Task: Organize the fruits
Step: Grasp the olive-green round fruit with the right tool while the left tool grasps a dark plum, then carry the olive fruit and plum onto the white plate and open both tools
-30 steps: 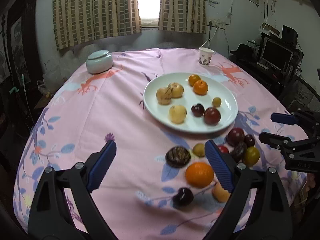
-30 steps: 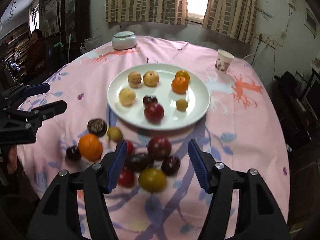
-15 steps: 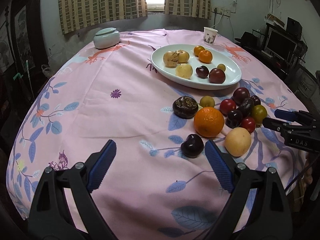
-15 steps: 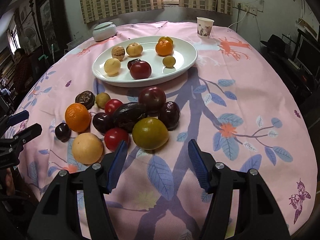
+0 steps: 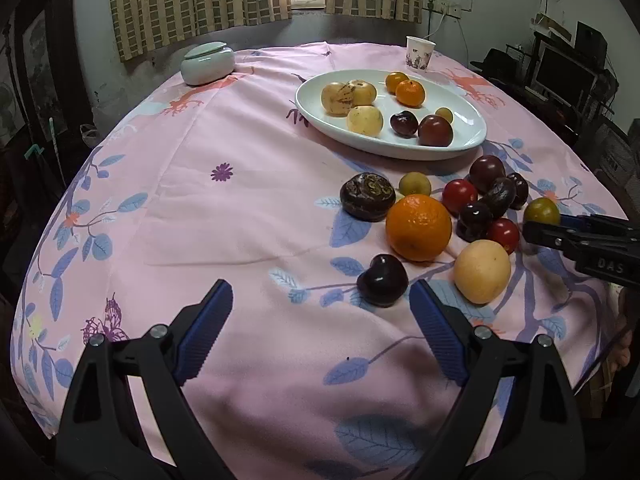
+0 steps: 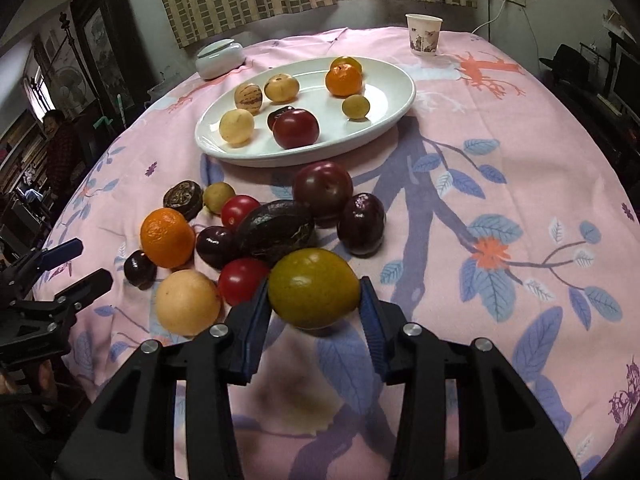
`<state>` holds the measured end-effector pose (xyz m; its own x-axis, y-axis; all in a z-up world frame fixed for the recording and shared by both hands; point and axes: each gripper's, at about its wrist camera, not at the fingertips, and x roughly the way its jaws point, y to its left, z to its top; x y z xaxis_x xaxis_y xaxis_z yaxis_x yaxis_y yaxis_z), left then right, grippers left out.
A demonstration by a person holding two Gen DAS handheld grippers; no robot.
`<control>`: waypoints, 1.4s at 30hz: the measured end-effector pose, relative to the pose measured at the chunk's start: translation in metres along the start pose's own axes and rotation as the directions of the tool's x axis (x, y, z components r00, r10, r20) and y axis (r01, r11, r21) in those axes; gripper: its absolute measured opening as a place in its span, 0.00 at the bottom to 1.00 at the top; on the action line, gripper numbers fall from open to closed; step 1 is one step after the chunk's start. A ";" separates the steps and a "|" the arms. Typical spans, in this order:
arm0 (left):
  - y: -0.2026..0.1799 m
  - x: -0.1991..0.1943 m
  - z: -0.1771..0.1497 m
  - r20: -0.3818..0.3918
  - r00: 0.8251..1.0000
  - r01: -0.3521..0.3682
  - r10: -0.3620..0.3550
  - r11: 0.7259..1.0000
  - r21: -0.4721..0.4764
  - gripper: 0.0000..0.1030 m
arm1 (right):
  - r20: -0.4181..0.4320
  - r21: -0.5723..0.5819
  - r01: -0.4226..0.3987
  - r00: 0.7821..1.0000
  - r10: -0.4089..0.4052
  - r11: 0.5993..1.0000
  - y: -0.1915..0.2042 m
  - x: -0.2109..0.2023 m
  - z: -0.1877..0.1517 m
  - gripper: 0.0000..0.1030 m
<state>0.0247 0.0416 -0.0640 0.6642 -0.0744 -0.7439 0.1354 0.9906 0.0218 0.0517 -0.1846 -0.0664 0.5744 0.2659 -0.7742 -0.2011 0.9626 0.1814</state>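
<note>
Pink floral tablecloth (image 5: 248,208) fills both views and sits closer than a second ago; both cameras have dropped toward the near edge. White oval plate (image 6: 400,80) is unmoved, with the same eight fruits on it. The loose fruit pile is in front of the plate and looks unmoved, now much nearer the lenses.

Right gripper (image 6: 316,300): jaws were spread and empty over the pile before, now closing around the yellow-green fruit (image 6: 314,286) at the near edge of the pile; blue pads at both its sides, fruit on the cloth.

Left gripper (image 5: 320,328): spread wide, nothing between the pads, same opening as before. Dark plum (image 5: 383,280) lies just beyond its right finger, pale peach-coloured fruit (image 5: 482,271) further right, orange (image 5: 419,227) behind them.

Paper cup (image 6: 425,35) and lidded ceramic jar (image 5: 207,63) at the far edge, same spots.
</note>
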 end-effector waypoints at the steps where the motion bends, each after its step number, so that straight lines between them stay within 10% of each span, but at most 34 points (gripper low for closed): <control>1: -0.001 0.002 0.000 -0.005 1.000 0.001 -0.001 1.000 0.004 0.89 | 0.006 0.003 0.003 1.000 -0.003 1.000 -0.001 -0.007 -0.003 0.43; 7: -0.014 0.025 0.002 -0.044 0.999 0.020 -0.019 0.999 0.025 0.86 | 0.014 0.038 0.003 1.000 -0.004 0.999 -0.010 -0.025 -0.012 0.43; 13: -0.022 0.031 0.002 -0.059 0.991 0.125 -0.124 0.992 0.009 0.30 | 0.008 0.033 -0.030 1.000 0.030 0.999 -0.006 -0.024 -0.015 0.43; 32: -0.020 -0.013 0.020 0.021 0.988 0.152 -0.152 0.988 0.013 0.30 | 0.013 0.013 -0.053 0.999 0.052 0.999 0.006 -0.027 -0.013 0.43; 42: -0.025 -0.015 0.083 0.069 0.990 0.120 -0.127 0.988 0.095 0.31 | 0.021 -0.098 -0.048 0.999 0.051 0.994 0.020 -0.023 0.038 0.43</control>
<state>0.0731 0.0087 0.0020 0.6908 -0.2069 -0.6928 0.2829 0.9591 -0.0043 0.0646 -0.1691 -0.0219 0.5798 0.3152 -0.7513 -0.3057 0.9389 0.1580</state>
